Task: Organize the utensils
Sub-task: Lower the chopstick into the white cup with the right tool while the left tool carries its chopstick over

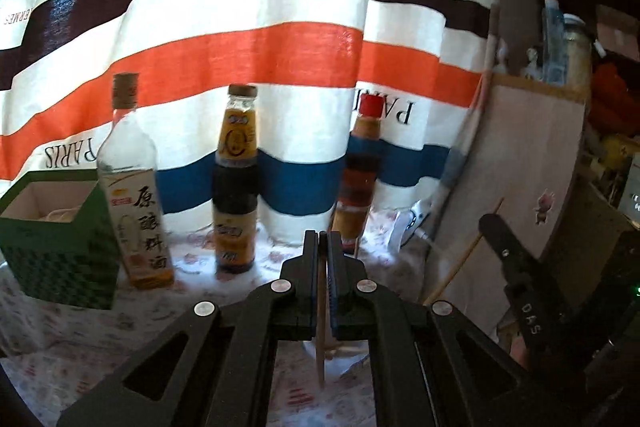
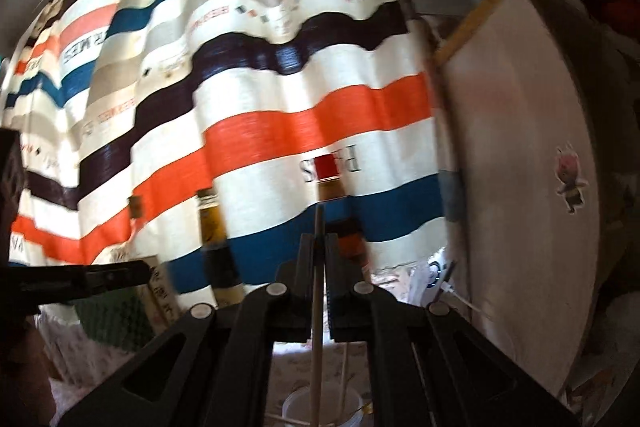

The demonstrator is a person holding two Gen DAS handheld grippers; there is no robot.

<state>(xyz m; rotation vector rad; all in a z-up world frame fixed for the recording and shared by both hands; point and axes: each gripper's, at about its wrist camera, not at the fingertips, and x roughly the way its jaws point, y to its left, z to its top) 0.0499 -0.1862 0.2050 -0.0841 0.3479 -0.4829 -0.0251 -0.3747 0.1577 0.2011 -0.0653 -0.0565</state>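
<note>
Partly lost behind black linkage, each chopstick shows only in pieces. Motion blur smears the right wrist view, where bottle labels cannot be read. The left gripper [image 1: 322,239] is clamped on a pale wooden chopstick [image 1: 321,347] whose lower end hangs below the jaws above the patterned tablecloth [image 1: 80,367]. The right gripper [image 2: 319,241] pinches a second chopstick [image 2: 317,339], thin and round (its tip pokes above the fingers), over a white cup [image 2: 298,407] cut off by the frame edge. Three bottles, among them a clear cooking-wine bottle [image 1: 132,195], stand beside a green box [image 1: 60,247] before the striped curtain [image 1: 280,47].
</note>
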